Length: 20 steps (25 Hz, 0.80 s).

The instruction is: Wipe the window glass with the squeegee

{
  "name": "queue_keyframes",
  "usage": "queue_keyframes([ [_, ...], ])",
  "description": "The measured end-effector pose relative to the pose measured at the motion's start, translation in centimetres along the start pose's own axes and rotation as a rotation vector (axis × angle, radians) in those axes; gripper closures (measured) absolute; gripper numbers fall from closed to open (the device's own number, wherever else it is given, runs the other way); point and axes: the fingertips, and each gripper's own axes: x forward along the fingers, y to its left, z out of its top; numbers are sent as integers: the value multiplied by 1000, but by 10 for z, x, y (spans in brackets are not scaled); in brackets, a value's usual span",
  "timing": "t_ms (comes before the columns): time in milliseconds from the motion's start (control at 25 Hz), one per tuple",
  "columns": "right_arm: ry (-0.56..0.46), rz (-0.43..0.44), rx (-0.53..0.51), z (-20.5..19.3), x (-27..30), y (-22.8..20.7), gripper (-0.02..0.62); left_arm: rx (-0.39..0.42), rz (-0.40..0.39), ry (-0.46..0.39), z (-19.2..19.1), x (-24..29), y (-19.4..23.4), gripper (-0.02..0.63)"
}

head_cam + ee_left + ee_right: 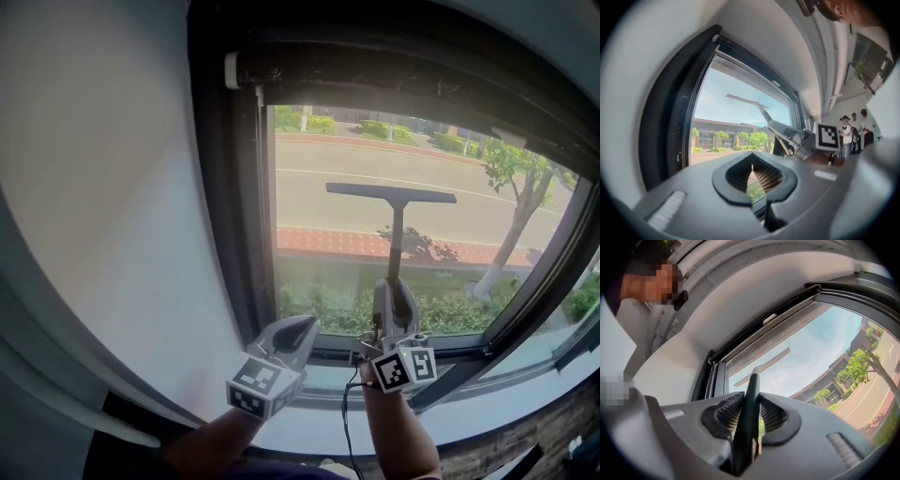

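The squeegee's dark blade (392, 193) lies level against the window glass (319, 202), about halfway up the pane. Its handle (397, 246) runs straight down into my right gripper (395, 302), which is shut on it. In the right gripper view the dark green handle (750, 411) passes between the ribbed pads and rises to the blade (765, 364). My left gripper (298, 330) hangs lower left of the squeegee near the window's bottom frame, shut on nothing. The left gripper view shows its own jaws (751, 156) shut, with the blade (742, 100) and right gripper (786, 135) beyond them.
A wide dark window frame (234, 216) borders the glass on the left and top, with a white wall (112, 206) beside it. A pale sill (525, 394) runs below. Several people (846, 136) stand in the room behind, seen in the left gripper view.
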Motion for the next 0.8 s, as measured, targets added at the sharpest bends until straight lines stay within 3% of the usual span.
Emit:
queue_keyframes([
  [440,68,-50,34,-36,-37,-9,492,1,-23,72,-28,-1,-12,601],
  [800,114,-90,60,-66,-64,-16,492,5,-26,71,-42,-4,-14,601],
])
